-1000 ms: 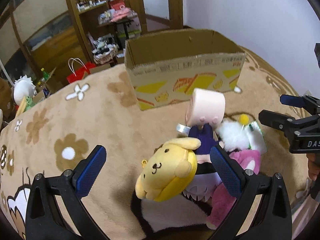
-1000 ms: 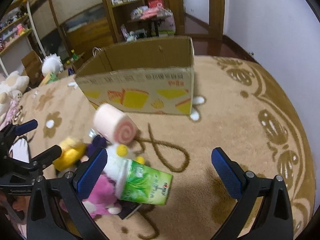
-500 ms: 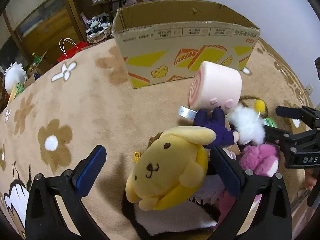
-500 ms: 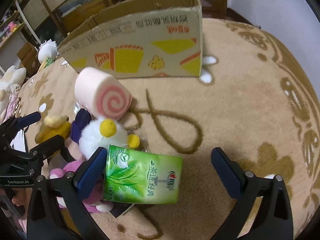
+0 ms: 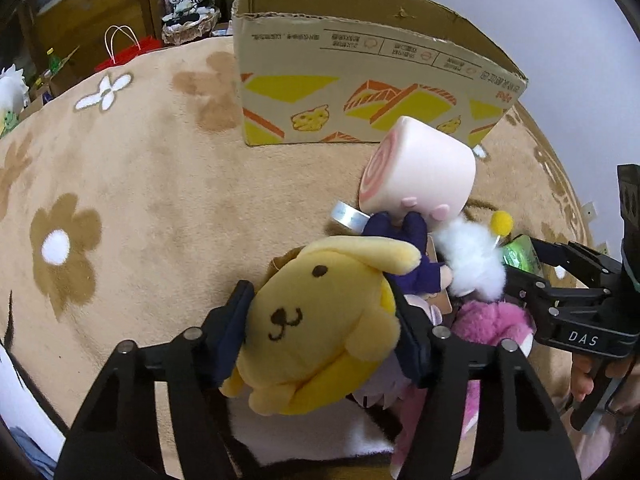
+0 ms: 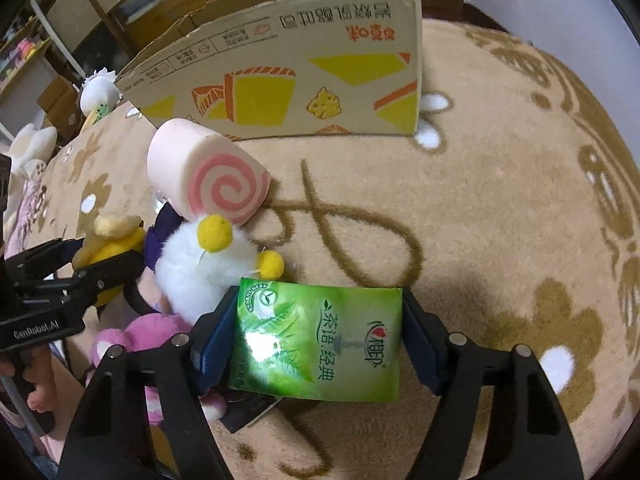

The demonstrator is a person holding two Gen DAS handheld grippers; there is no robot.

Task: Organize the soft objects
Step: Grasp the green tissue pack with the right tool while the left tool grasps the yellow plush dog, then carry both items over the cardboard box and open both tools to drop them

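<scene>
My left gripper (image 5: 320,336) is shut on a yellow dog plush (image 5: 316,320), which also shows in the right wrist view (image 6: 112,248). My right gripper (image 6: 316,340) is shut on a green tissue pack (image 6: 320,340), glimpsed in the left wrist view (image 5: 520,252). Both sit in a pile with a pink swirl-roll plush (image 6: 208,176) (image 5: 420,176), a white fluffy plush with yellow pom-poms (image 6: 208,268) (image 5: 472,260), a purple plush (image 5: 404,252) and a pink plush (image 5: 492,320) (image 6: 140,336). An open cardboard box (image 5: 360,80) (image 6: 300,76) stands behind the pile.
Everything lies on a tan flower-patterned rug (image 5: 140,180) (image 6: 500,200). A roll of clear tape (image 5: 348,216) lies by the swirl roll. Wooden shelves, a red bag (image 5: 124,52) and more plush toys (image 6: 36,148) stand beyond the rug's far left edge.
Both grippers moved forward and down into the pile and closed: the left onto the yellow dog plush, the right onto the green tissue pack. Both were open before.
</scene>
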